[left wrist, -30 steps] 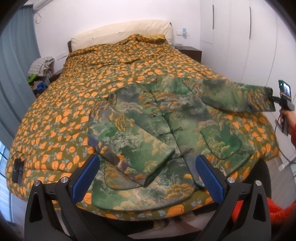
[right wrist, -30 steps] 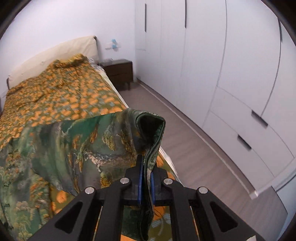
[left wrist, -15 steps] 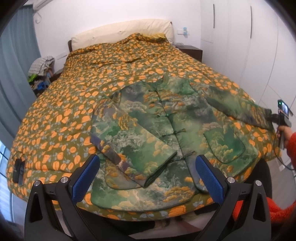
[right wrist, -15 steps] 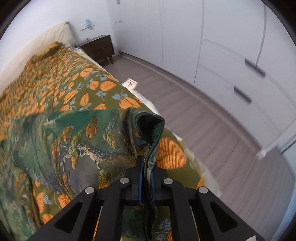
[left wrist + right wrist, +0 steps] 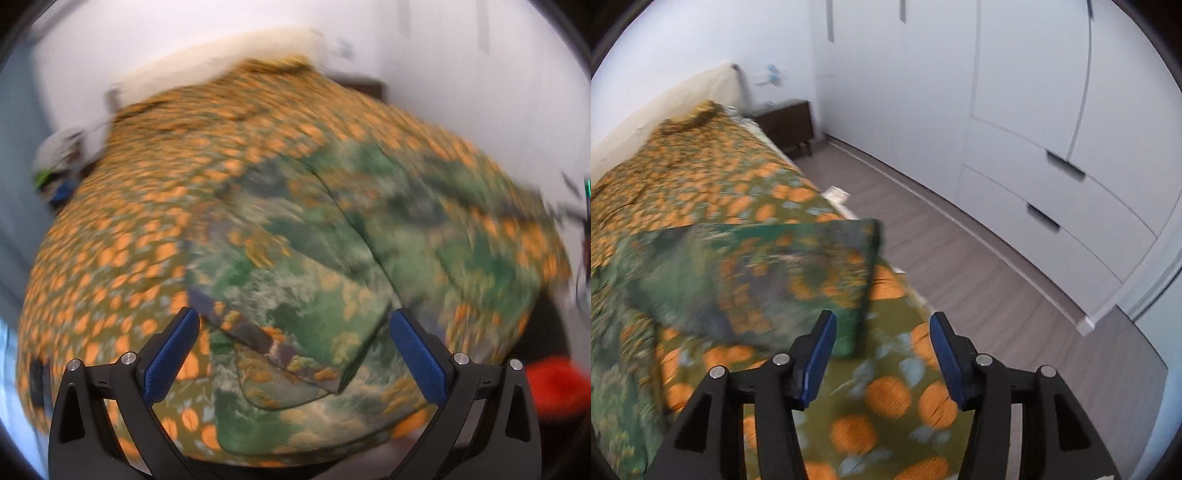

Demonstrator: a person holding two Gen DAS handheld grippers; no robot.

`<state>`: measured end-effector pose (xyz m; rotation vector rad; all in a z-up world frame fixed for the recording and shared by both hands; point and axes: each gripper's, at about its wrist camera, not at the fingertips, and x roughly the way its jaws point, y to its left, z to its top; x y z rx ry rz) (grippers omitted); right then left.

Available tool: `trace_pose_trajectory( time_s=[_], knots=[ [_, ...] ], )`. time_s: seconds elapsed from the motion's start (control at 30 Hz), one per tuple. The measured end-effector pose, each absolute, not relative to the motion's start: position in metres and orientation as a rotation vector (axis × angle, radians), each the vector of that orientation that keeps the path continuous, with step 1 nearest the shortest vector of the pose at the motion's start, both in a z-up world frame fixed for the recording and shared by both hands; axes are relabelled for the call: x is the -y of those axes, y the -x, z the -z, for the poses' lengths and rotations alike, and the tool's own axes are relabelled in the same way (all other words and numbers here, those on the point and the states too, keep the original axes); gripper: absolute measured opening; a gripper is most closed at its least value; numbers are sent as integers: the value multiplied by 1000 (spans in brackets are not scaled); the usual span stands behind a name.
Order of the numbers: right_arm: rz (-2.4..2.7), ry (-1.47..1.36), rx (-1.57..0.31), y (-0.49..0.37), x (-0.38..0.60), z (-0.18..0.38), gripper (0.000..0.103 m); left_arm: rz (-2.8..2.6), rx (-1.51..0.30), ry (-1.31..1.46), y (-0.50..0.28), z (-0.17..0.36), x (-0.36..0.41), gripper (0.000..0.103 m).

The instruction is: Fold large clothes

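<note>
- The sleeve [image 5: 783,273] lies near the bed [image 5: 871,398] edge, floor [image 5: 979,280] beside.
- Right tool [image 5: 882,354] and left tool [image 5: 295,354] are released, holding nothing.
- The jacket [image 5: 332,280] looks blurry.

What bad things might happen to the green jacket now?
The right gripper is open, holding nothing, and the sleeve lies near the bed's edge, so it might slide off toward the floor. The folded sleeve under the open left gripper might get nudged loose if the jaws drop carelessly.
</note>
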<state>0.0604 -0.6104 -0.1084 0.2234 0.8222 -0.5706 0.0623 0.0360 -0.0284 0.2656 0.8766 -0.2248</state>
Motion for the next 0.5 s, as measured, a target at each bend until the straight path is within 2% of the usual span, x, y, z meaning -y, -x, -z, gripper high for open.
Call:
trace_pose_trajectory(
  time_s=[0.27,0.4,0.43,0.5],
  knots=[
    [363,-248,-778,-48,512,91,58,506,-1043,-627,-92,146,26,102],
    [265,-261,-782,-49,467,87,58,490,-1099,-705,-109,184,34,101],
    [249,-261,-780,-50,458,85,58,487,-1109,-693,-112,187,33,96],
    [210,-250,-770,-47,438,78,58,500,-1152,-605,-118,185,22,57]
  ],
)
